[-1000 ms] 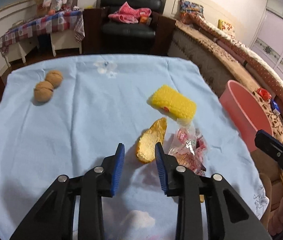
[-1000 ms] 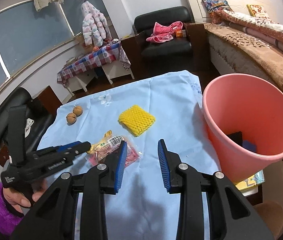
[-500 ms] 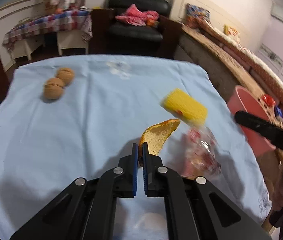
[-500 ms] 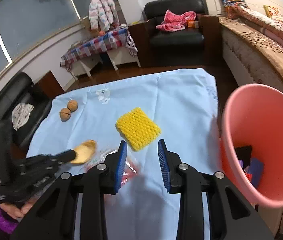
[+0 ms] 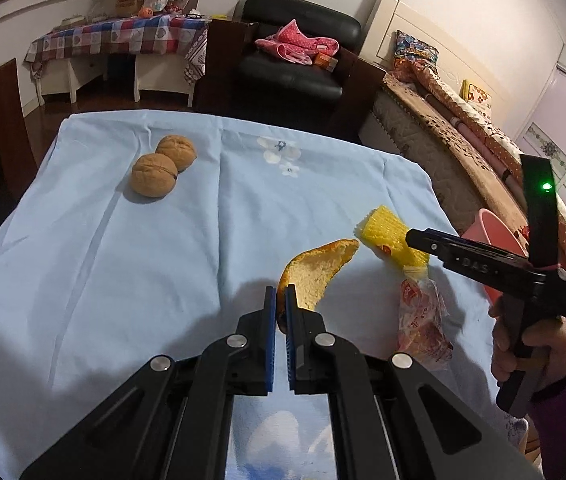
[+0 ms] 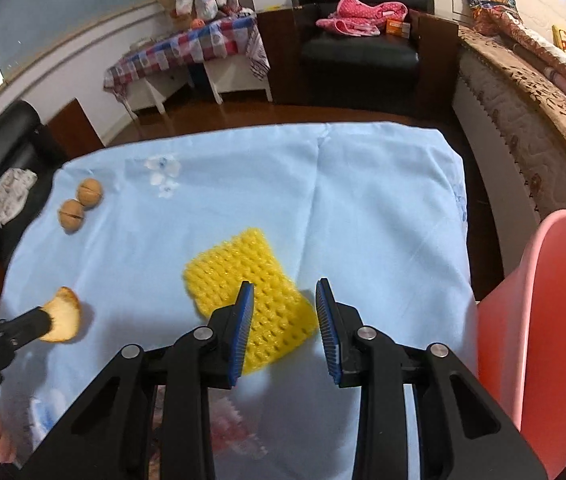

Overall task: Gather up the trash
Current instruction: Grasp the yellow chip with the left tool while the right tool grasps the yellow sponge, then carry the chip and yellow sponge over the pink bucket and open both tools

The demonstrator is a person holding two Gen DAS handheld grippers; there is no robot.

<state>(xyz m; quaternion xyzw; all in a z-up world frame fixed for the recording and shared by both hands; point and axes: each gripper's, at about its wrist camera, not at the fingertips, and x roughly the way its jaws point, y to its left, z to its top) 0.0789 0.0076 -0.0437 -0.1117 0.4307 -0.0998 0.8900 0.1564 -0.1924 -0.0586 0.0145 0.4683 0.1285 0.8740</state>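
My left gripper [image 5: 279, 300] is shut on the near end of an orange peel [image 5: 315, 270] and holds it above the blue cloth; the peel also shows in the right wrist view [image 6: 63, 314]. My right gripper [image 6: 285, 302] is open and empty, just above a yellow foam net [image 6: 251, 300], which also shows in the left wrist view [image 5: 387, 232]. A crumpled clear and red wrapper [image 5: 421, 320] lies on the cloth to the right of the peel. The pink trash bin [image 6: 543, 320] stands off the table's right edge.
Two walnuts [image 5: 161, 164] lie at the far left of the blue tablecloth [image 5: 123, 260]. A bed runs along the right side behind the bin. A black armchair [image 5: 295, 52] and a checked side table stand beyond the far edge.
My left gripper shut on the orange peel and lifted it off the cloth. My right gripper moved left and forward from the bin to above the yellow foam net.
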